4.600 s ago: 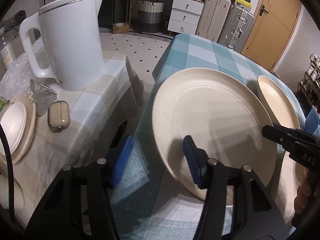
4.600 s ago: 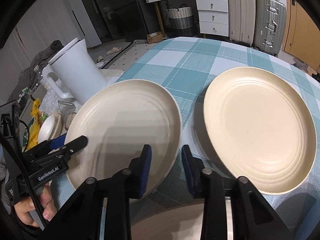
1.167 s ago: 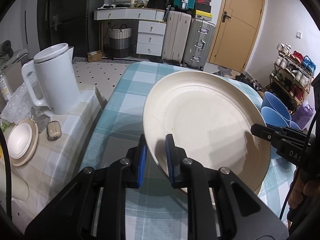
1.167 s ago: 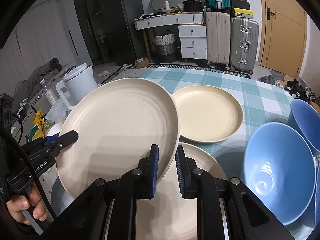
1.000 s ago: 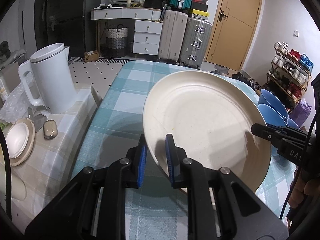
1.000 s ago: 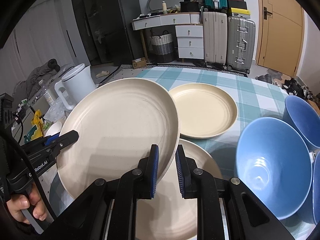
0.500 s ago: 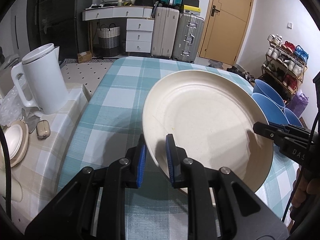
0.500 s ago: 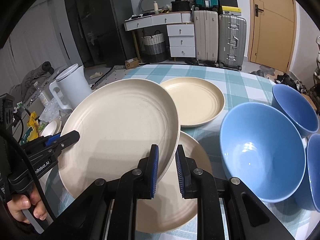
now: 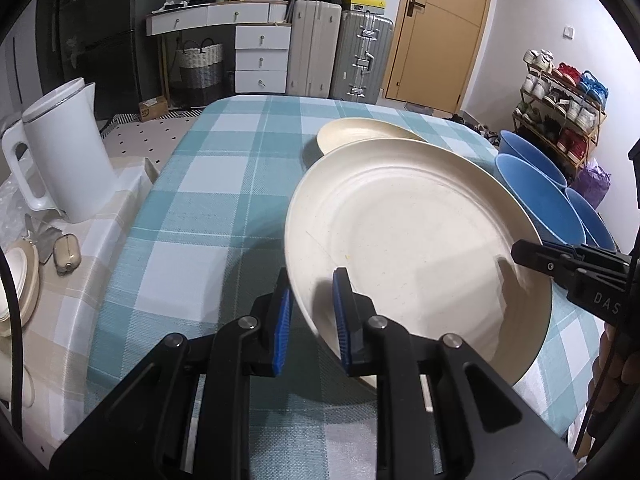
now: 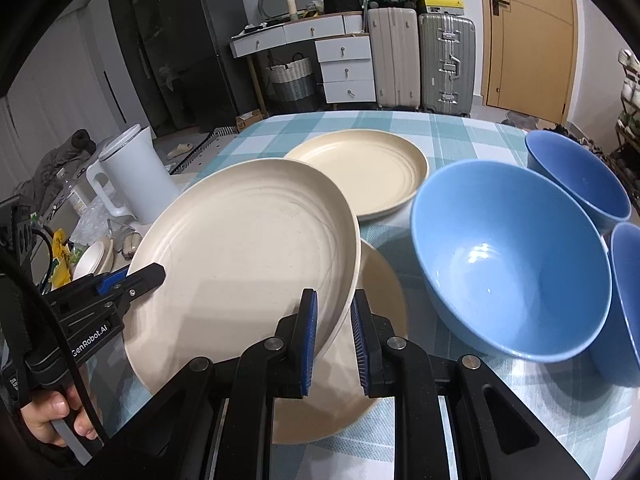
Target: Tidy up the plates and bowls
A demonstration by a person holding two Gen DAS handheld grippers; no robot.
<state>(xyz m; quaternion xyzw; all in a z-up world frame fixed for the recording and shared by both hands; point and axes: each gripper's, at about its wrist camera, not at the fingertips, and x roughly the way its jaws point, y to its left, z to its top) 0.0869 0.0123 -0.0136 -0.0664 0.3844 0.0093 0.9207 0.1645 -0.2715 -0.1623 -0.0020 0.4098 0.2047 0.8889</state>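
Note:
I hold one large cream plate [image 9: 412, 248] by both rims, tilted, above the checked tablecloth [image 9: 224, 208]. My left gripper [image 9: 310, 320] is shut on its near rim. My right gripper [image 10: 334, 332] is shut on the opposite rim of the held plate [image 10: 248, 248]. Under it lies a second cream plate [image 10: 380, 300] flat on the table. A third plate [image 10: 368, 172] lies farther back. To the right stand three blue bowls: a large one [image 10: 508, 264] and two others [image 10: 580, 172] [image 10: 624, 280]. Each view also shows the other gripper: the right gripper [image 9: 560, 268] and the left gripper [image 10: 132, 280].
A white kettle [image 9: 64, 160] stands on a lower side table [image 9: 72, 300] at the left, with a small case [image 9: 66, 258] and a white dish [image 9: 12, 272]. A person's hand [image 10: 52, 420] grips the left handle. Suitcases and drawers stand beyond the table's far edge.
Both grippers, open around the plate on the table at first, have shut on it and lifted it. Over the last second they carried it lower and sideways over the second plate.

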